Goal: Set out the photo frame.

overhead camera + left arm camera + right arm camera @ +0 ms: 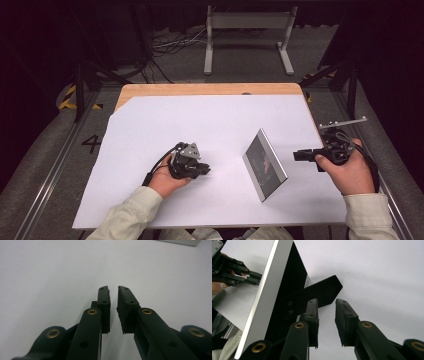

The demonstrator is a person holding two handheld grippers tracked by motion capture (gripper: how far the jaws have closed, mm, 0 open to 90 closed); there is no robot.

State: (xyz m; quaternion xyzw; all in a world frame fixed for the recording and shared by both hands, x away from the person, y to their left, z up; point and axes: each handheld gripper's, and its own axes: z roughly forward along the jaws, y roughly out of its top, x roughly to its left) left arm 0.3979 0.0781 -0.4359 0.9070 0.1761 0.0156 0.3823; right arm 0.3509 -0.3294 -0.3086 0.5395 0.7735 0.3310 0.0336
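A silver-edged picture frame (265, 162) stands tilted on the white sheet, right of centre. In the right gripper view I see its silver side (265, 290), its black back and its black prop leg (322, 292) resting on the sheet. My right gripper (296, 155) hovers just right of the frame and points at its back. Its jaws (325, 302) stand a little apart with nothing between them, close to the prop leg. My left gripper (206, 170) lies low on the sheet left of the frame. Its jaws (113, 288) show a narrow gap with nothing in it.
The white sheet (210, 120) covers most of the wooden table (200, 89). Behind the table, on the floor, stand a white metal rack (247, 30) and loose cables (170, 45). Dark stands flank the table on both sides.
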